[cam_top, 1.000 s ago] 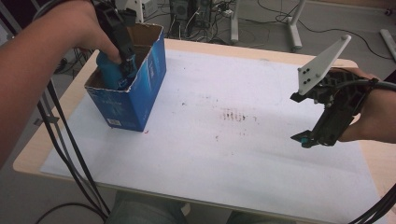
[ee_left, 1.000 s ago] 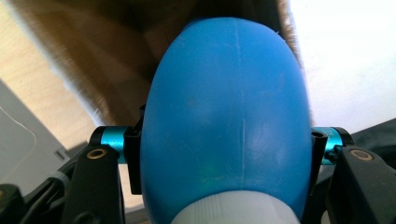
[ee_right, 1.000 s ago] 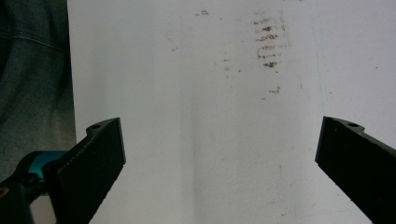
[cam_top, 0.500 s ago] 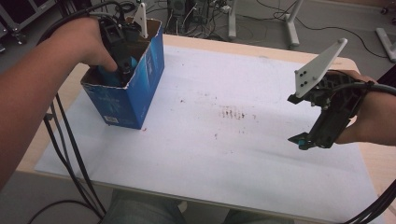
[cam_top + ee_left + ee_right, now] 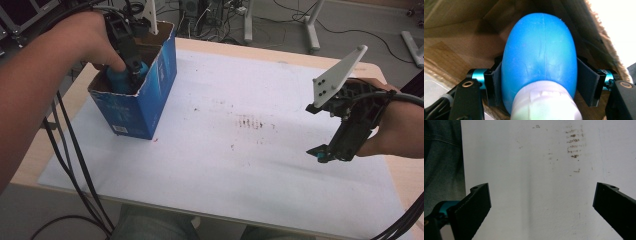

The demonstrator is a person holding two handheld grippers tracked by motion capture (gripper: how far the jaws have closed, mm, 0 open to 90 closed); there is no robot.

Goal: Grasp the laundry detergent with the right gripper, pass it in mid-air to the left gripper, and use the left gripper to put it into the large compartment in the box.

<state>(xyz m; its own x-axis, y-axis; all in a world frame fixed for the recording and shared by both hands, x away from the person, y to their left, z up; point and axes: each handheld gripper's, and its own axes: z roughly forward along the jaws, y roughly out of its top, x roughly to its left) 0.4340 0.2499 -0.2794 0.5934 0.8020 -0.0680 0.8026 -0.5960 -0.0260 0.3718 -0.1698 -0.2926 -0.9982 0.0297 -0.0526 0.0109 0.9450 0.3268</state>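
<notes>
Reaching down into the blue cardboard box (image 5: 145, 100) at the table's left end, my left gripper (image 5: 131, 62) straddles a blue bottle with a white cap (image 5: 539, 67). In the left gripper view the bottle's long axis runs straight away from the camera, cap end nearest me and rounded base toward the box floor. The jaws have just been opening, with the bottle between them; the black pads (image 5: 586, 82) flank its widest part, and I cannot tell whether they press on it or have let go (the gap is hidden by the bottle's curve). I judge this a release inside the box. My right gripper (image 5: 330, 152) hangs well apart over the stained white sheet (image 5: 240, 165), jaws spread wide and empty.
</notes>
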